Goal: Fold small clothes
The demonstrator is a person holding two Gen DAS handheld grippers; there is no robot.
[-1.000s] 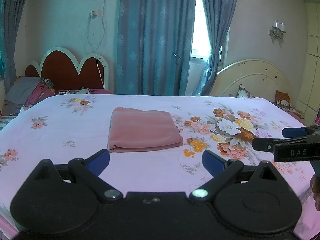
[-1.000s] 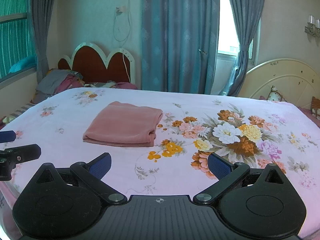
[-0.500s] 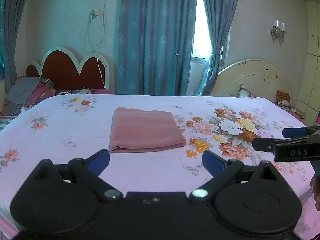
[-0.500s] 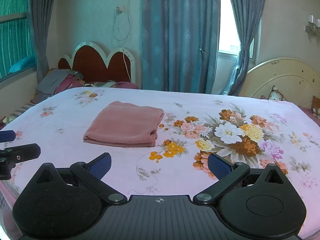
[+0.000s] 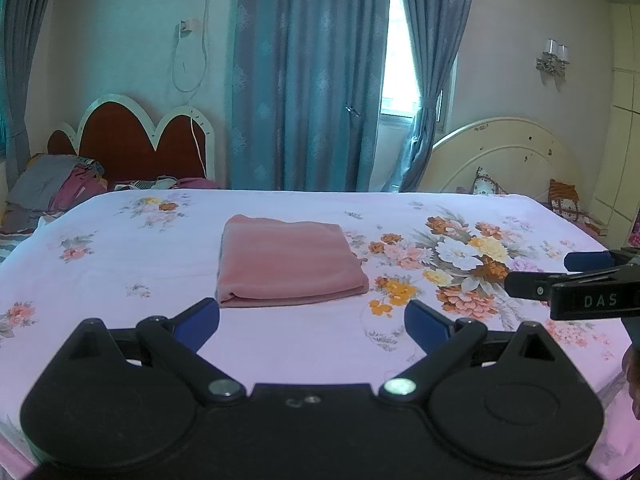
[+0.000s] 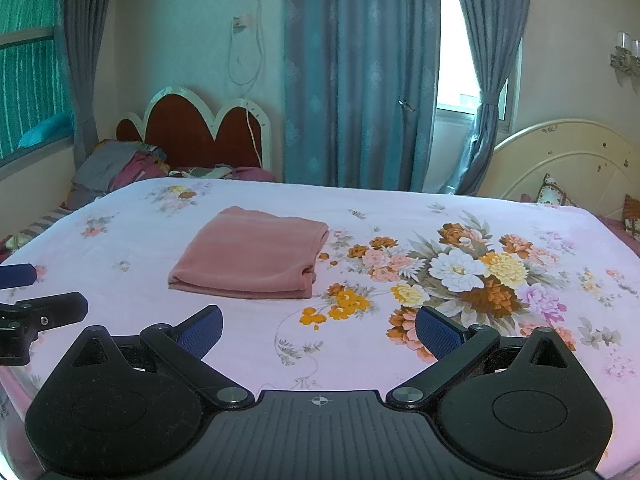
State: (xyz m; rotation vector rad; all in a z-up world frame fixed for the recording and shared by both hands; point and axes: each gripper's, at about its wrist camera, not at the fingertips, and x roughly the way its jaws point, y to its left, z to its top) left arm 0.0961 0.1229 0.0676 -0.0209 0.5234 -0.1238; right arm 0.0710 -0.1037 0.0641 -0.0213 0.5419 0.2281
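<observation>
Both grippers, left (image 5: 312,322) and right (image 6: 318,330), have wide-apart fingers holding nothing. The pink cloth (image 5: 286,266) lies folded at 12 o'clock on the flowery bed (image 5: 120,272), clothes pile (image 5: 52,188) at 10.

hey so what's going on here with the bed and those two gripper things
A person is holding two handheld grippers over a bed with a floral sheet. A pink garment lies folded into a neat rectangle in the middle of the sheet. The left gripper and the right gripper are both open and empty, hovering short of the garment without touching it. The fold looks finished. A pile of other clothes sits at the far left, by the red headboard.
</observation>
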